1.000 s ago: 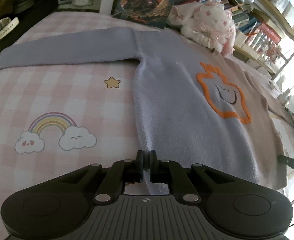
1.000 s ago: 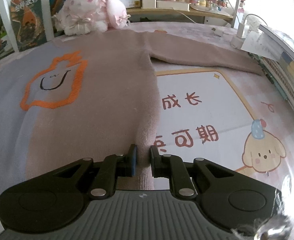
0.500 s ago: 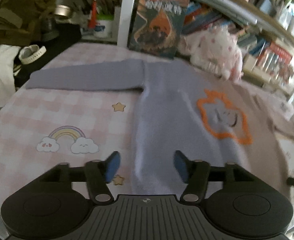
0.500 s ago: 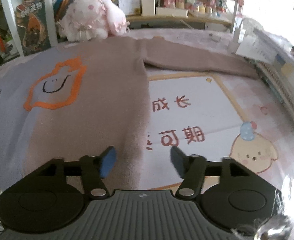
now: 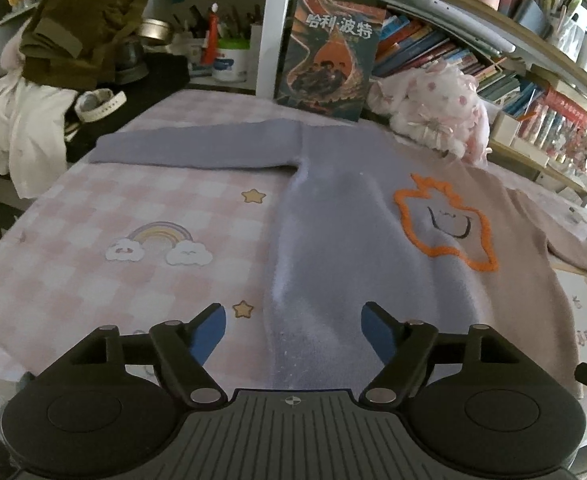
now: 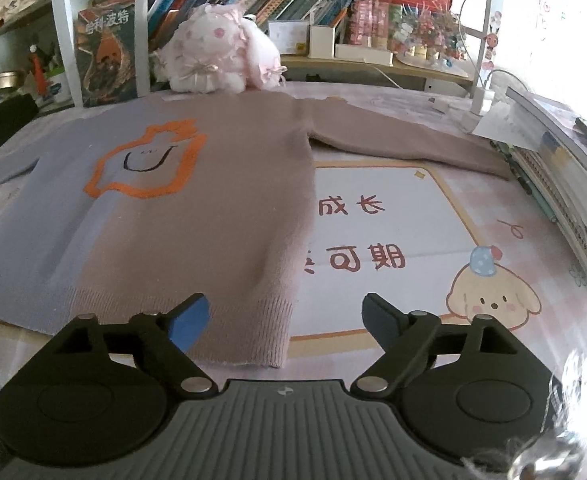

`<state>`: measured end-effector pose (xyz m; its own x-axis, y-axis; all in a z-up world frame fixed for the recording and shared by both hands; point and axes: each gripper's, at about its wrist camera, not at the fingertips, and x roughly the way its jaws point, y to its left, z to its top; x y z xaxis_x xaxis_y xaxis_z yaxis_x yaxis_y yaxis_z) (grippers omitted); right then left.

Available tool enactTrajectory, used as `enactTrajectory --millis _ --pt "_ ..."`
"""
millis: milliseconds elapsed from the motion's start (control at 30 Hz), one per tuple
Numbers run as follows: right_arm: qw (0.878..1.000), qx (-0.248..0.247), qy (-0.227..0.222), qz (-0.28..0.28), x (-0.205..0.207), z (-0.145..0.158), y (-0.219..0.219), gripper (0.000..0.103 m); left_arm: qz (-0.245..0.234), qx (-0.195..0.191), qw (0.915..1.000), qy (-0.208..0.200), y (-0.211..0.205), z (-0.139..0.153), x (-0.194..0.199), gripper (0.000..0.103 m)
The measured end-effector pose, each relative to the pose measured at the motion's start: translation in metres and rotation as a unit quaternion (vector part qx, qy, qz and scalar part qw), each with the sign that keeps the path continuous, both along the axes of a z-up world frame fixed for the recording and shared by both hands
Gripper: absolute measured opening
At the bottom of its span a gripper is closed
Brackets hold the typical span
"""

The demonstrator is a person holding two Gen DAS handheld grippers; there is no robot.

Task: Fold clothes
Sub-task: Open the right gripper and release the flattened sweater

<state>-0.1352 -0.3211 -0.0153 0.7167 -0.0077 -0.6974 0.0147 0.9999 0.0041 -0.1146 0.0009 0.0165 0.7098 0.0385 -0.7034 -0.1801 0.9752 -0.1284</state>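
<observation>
Sweater (image 5: 345,240): I see it two-toned, lavender-blue on one half and dusty pinkish-tan on the other, with an orange star-like outline (image 6: 145,160) around a black smile.
Bench cover (image 5: 105,216): I read pale pink and white checks, printed with a pastel rainbow (image 5: 159,234) between white clouds and small yellow stars (image 5: 253,195).
Mat (image 6: 393,240): white panel, tan border, reddish-brown characters, a cream puppy (image 6: 493,300) in a blue hat.
Plush toy (image 6: 217,56): white and pale pink with pink spots.
Book cover (image 5: 329,52): dark teal and orange.
Jacket (image 5: 77,28): olive brown.
Left hand-held gripper (image 5: 293,332): I see black with blue pads (image 5: 209,332).
Right hand-held gripper (image 6: 285,320): black, blue pads (image 6: 187,322).
</observation>
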Motion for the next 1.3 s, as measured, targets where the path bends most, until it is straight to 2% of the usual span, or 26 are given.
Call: enactTrajectory --millis 167,400,567,900,1067,1300 --pt "1.000 -0.006 -0.002 -0.022 -0.001 0.002 0.021 0.091 -0.023 0.004 0.9997 -0.005 0.003 -0.001 0.006 0.079" --pt "0.998 -0.015 -0.004 -0.057 0.000 0.005 0.055 0.092 -0.093 0.009 0.9956 -0.003 0.022 -0.008 0.027 0.081" --pt "0.996 -0.021 -0.007 -0.082 0.000 0.007 0.081 0.092 -0.119 0.011 0.9928 -0.002 0.056 -0.009 0.043 0.082" --pt "0.994 -0.036 -0.003 -0.103 0.006 0.002 0.176 0.093 -0.166 0.014 0.9861 0.000 0.128 -0.011 0.076 0.082" --pt "0.993 -0.046 -0.010 -0.106 0.009 0.007 0.204 0.093 -0.127 0.010 0.9918 -0.014 0.168 -0.017 0.088 0.082" --pt "0.991 -0.060 -0.005 -0.118 0.014 0.011 0.218 0.093 -0.052 0.031 0.9974 -0.039 0.215 -0.027 0.108 0.082"
